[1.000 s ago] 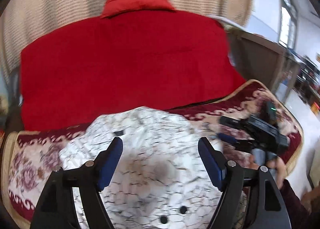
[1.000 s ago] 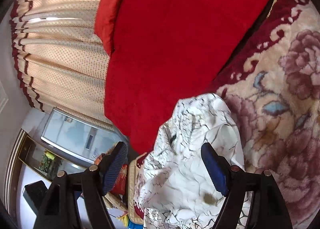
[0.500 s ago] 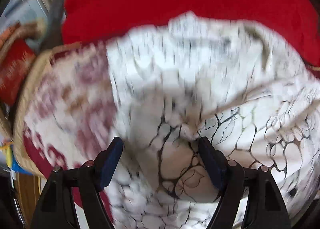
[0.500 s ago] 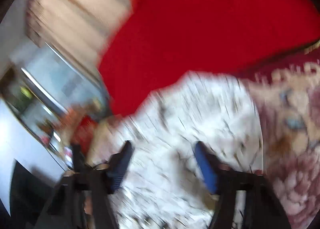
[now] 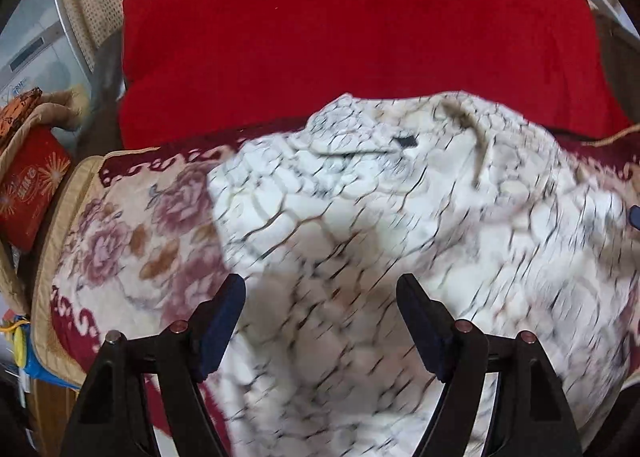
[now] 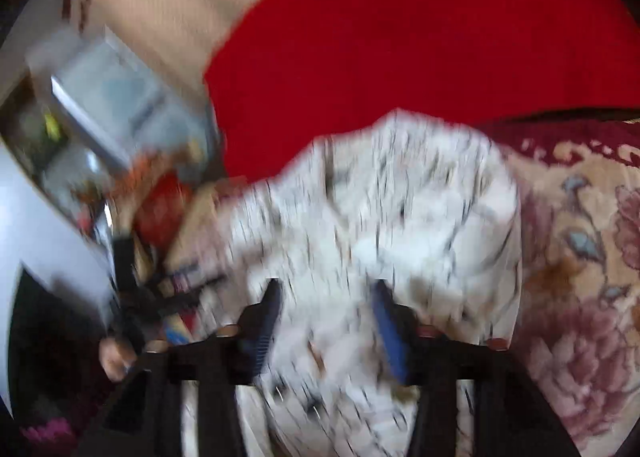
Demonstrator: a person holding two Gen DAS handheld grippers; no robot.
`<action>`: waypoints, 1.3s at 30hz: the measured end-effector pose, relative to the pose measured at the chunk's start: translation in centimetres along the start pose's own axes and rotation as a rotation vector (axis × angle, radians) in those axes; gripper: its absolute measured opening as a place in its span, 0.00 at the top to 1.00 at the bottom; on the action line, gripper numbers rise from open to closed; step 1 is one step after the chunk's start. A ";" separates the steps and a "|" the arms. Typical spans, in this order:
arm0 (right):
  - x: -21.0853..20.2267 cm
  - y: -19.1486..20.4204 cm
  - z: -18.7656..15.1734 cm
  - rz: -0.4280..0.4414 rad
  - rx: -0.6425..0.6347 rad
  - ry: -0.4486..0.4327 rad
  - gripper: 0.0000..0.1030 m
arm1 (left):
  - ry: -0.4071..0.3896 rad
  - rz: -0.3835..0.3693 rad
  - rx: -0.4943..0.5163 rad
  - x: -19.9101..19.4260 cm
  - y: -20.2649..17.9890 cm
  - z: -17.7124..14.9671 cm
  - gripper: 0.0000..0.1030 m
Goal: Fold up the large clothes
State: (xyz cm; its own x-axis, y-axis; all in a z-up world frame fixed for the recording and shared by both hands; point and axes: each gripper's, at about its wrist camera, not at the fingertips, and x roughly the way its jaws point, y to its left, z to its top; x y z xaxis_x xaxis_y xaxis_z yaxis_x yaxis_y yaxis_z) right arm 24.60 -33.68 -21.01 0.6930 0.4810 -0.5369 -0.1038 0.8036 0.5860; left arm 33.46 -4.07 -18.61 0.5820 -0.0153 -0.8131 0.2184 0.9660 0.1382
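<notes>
Floral bedspread (image 5: 132, 241) lying under a white crackle-print garment (image 5: 400, 209), red blanket (image 5: 360, 29) behind.

Garment is lying heaped on the bedspread, its far edge reaching the red blanket, a small dark tag showing near the collar. Left gripper (image 5: 320, 321) is hanging over the garment's near part, blue pads spread wide, nothing pinched; cloth is showing in the gap beneath. Right gripper (image 6: 326, 321) is pointing down over the same garment (image 6: 380, 217) in a blurred frame; its jaws have just been opening, cloth is lying between them, but whether the pads are pressing on it cannot be told. Beige curtain (image 6: 168, 5) is hanging behind.
</notes>
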 end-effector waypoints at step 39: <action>6.0 3.1 -2.8 -0.246 -0.091 0.131 0.35 | -0.071 0.220 0.035 1.8 -3.5 -3.5 0.23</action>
State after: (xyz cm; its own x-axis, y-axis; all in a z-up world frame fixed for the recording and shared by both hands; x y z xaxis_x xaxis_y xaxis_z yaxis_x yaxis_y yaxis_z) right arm 26.45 -27.31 -24.13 0.6078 0.3045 -0.7334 -0.0120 0.9270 0.3750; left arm 31.00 -6.61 -22.53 0.6720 0.1751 -0.7196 0.1067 0.9386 0.3280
